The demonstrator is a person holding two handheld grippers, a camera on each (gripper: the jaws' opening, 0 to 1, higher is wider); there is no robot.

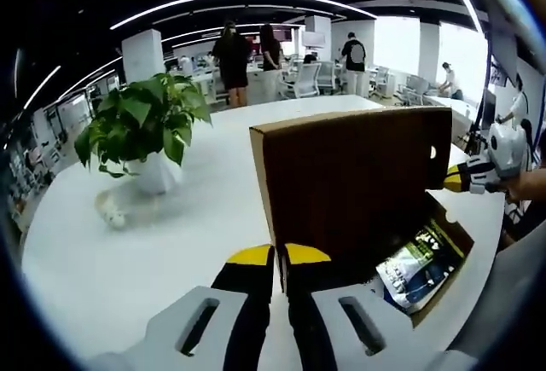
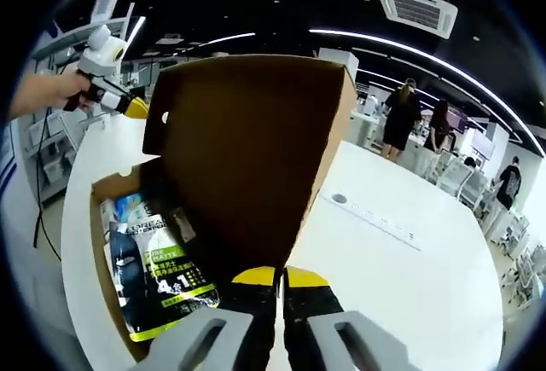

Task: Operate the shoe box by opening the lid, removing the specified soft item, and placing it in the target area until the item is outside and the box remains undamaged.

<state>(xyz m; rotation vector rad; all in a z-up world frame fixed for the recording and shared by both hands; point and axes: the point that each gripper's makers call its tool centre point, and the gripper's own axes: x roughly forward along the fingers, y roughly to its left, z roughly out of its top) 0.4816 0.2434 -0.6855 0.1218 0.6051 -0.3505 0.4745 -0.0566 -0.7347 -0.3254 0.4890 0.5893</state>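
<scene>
Closing on the raised lid (image 1: 354, 188) edge at frame bottom: my left claw (image 1: 280, 256), my right claw (image 2: 280, 277) likewise. Shoe box (image 2: 98, 252) sitting open, lower left on the white bench (image 2: 409, 286), holding a soft packet (image 2: 158, 260). Potted plant (image 1: 141, 128) standing left.

An open-plan office: beyond the fingers, rows of desks and office chairs (image 1: 300, 79), people standing about, ceiling light strips, an air-conditioning vent (image 2: 415, 9), and a potted plant (image 1: 143, 124) on the white worktop (image 1: 205, 192).
</scene>
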